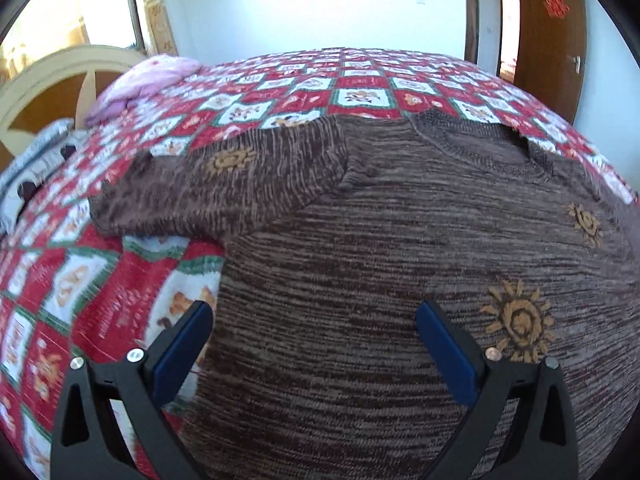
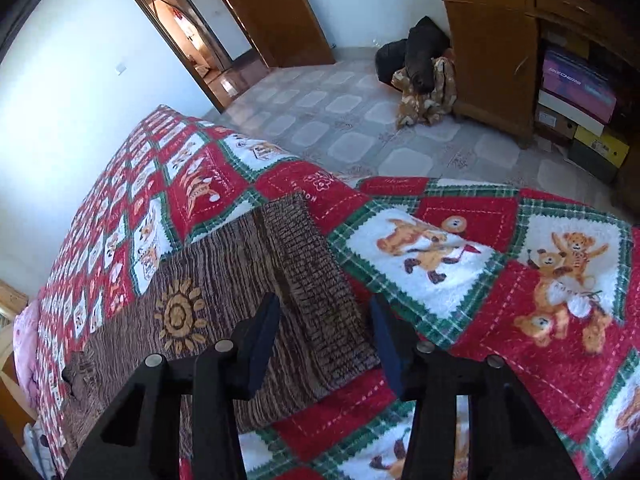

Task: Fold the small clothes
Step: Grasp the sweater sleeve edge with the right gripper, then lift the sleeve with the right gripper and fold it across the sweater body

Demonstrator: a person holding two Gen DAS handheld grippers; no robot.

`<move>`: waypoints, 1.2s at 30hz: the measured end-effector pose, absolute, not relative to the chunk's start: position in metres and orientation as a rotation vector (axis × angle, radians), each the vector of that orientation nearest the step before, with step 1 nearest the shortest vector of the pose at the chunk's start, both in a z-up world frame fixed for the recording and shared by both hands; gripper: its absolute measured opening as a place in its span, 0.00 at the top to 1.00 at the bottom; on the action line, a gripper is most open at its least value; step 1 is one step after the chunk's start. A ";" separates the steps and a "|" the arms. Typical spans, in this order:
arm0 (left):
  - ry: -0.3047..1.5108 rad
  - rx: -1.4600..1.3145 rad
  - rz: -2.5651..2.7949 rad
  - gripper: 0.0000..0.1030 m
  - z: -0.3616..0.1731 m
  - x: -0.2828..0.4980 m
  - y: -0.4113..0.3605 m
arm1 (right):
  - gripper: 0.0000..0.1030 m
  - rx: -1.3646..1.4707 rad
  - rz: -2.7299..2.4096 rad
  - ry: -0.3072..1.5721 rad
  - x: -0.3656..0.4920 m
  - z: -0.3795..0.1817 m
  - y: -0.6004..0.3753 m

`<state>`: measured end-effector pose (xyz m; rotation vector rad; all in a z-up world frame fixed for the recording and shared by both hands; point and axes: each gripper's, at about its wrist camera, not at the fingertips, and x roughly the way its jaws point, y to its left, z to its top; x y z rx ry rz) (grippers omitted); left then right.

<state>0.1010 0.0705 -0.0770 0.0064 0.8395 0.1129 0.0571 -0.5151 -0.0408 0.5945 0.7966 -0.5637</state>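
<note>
Black right gripper (image 2: 324, 316) stands half apart around the ribbed hem of the brown knitted sweater (image 2: 224, 280), not pressing. Left gripper (image 1: 314, 320) is wide apart above the body. Sweater lies flat on the red teddy-bear quilt (image 2: 460, 264), one sleeve (image 1: 224, 184) at ten o'clock; no fold is made yet.

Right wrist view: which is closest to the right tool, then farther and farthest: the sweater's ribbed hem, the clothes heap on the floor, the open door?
1. Ribbed hem, between the right tool's fingers.
2. Clothes heap, on the floor by the cabinet.
3. Open door, at the far wall.
</note>
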 end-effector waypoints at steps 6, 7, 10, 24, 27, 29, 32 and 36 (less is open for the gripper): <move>0.836 -0.054 0.092 0.00 -0.080 0.101 0.075 | 0.81 0.516 -0.550 0.819 0.062 -0.043 -0.512; 0.832 -0.048 0.095 0.00 -0.080 0.100 0.073 | 0.84 0.517 -0.543 0.821 0.062 -0.043 -0.513; 0.825 -0.050 0.094 0.00 -0.081 0.100 0.073 | 0.92 0.563 -0.505 0.811 0.058 -0.040 -0.517; 0.808 -0.055 0.091 0.00 -0.081 0.098 0.074 | 0.94 0.429 -0.364 0.755 0.075 0.033 -0.436; 0.805 -0.059 0.089 0.00 -0.080 0.097 0.073 | 0.94 0.377 -0.288 0.754 0.087 0.049 -0.393; 0.804 -0.059 0.089 0.00 -0.080 0.097 0.073 | 0.94 0.349 -0.231 0.762 0.097 0.053 -0.360; 0.801 -0.061 0.087 0.00 -0.079 0.097 0.073 | 0.94 0.331 -0.126 0.787 0.112 0.047 -0.307; 0.798 -0.062 0.085 0.00 -0.080 0.098 0.073 | 0.94 0.325 0.021 0.835 0.128 0.021 -0.234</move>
